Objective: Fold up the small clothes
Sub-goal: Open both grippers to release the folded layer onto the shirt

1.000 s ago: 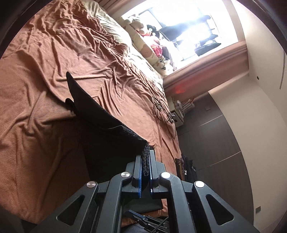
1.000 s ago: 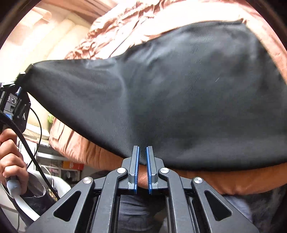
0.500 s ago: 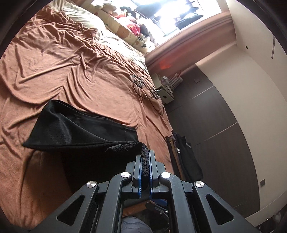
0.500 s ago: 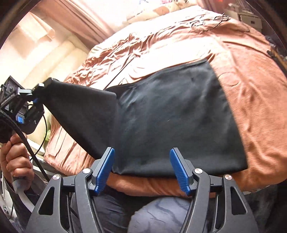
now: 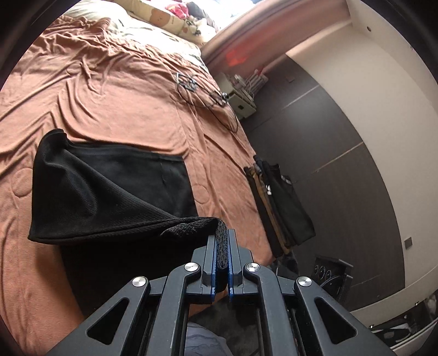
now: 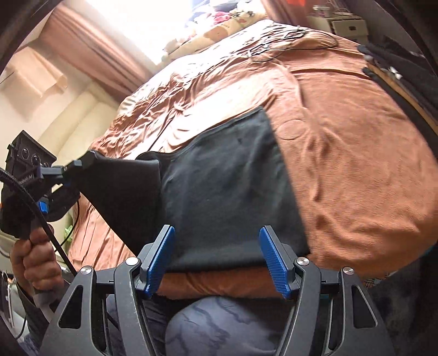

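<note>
Our left gripper (image 5: pixel 221 243) pinches a knit corner of the black mesh garment (image 6: pixel 227 189), lifting a taut triangular flap; our right gripper (image 6: pixel 216 254) hangs spread and empty. The cloth's long axis runs away across the rumpled brown bedsheet (image 6: pixel 342 142).

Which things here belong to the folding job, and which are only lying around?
Belong to the job:
black garment
left gripper, shut on its corner
right gripper, open, holding nothing
brown bedsheet, the work surface

Lying around:
cables
pillows
dark bags beside the bed
</note>
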`<state>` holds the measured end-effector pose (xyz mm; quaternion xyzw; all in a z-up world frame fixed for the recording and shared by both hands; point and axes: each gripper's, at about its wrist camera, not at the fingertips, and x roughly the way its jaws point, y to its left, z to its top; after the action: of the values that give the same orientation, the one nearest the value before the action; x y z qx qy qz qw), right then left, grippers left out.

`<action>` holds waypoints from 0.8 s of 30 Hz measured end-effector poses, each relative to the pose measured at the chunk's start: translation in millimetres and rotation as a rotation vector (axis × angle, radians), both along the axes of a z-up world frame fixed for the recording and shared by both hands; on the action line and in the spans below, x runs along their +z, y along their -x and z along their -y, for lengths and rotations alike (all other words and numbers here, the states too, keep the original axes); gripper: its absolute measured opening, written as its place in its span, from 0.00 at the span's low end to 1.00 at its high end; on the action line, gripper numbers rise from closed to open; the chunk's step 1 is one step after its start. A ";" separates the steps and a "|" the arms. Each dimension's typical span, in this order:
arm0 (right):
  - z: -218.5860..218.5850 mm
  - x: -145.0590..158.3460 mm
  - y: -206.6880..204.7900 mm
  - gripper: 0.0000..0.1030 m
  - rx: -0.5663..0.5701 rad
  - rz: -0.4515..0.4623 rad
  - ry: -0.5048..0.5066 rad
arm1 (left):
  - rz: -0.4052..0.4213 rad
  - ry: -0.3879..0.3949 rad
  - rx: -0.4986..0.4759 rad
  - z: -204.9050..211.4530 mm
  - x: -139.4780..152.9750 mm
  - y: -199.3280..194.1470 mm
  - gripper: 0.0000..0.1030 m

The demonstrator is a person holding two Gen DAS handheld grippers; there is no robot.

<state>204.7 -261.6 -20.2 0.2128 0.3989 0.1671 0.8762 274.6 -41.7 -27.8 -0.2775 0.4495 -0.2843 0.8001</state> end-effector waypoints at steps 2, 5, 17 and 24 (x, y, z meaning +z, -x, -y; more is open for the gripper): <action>9.4 0.6 4.9 0.61 -0.014 -0.005 0.000 | -0.012 -0.011 -0.022 12.1 -5.0 -1.1 0.05; 19.9 -1.1 13.4 0.61 -0.023 -0.018 -0.001 | -0.033 -0.025 -0.056 29.9 -14.8 -3.1 0.05; 45.1 -6.5 26.9 0.61 -0.061 -0.072 0.000 | -0.122 -0.118 -0.178 98.8 -57.5 -8.6 0.08; 43.4 -13.9 21.8 0.61 -0.048 -0.106 0.005 | -0.137 -0.130 -0.142 78.3 -60.2 -7.7 0.63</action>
<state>182.9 -305.0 -34.1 0.2288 0.4402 0.1334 0.8580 282.3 -120.0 -88.0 -0.2112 0.5391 -0.2910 0.7616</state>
